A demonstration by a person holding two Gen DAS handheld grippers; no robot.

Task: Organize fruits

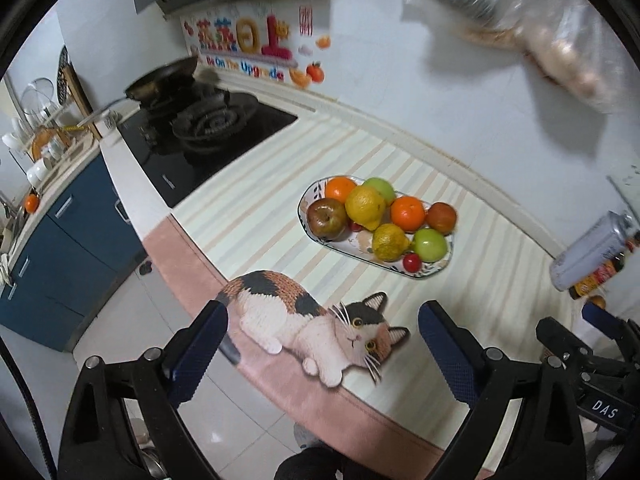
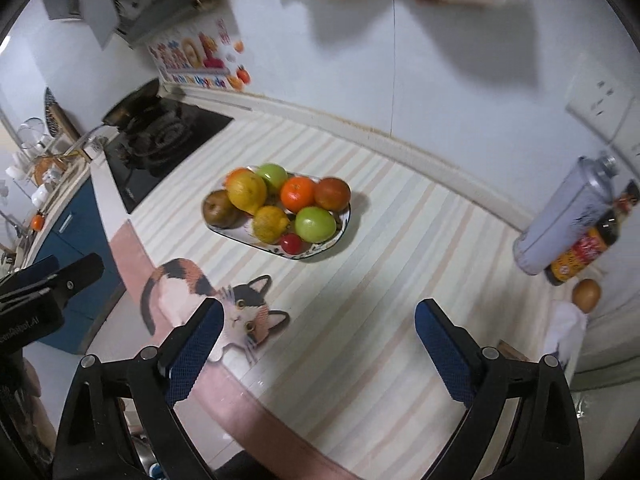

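Left tongs (image 1: 322,340): spread wide, nothing gripped. Right tongs (image 2: 319,338): likewise wide, nothing held. Fruits piled on patterned plate (image 1: 434,268) at mid-table (image 2: 380,280), well ahead of both tongs, beyond cat mat (image 1: 320,328).

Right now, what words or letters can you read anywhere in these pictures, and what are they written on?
"Be On The Upgrade", partly blurred: wall sticker behind the stove.
Big colourful Chinese characters above it: too blurred to read for sure.
"DAS": label on the right gripper, seen from the left wrist.
Text ending "Robot.AI": label on the left gripper, cut off and upside down.
Sauce bottle label: too small to read.
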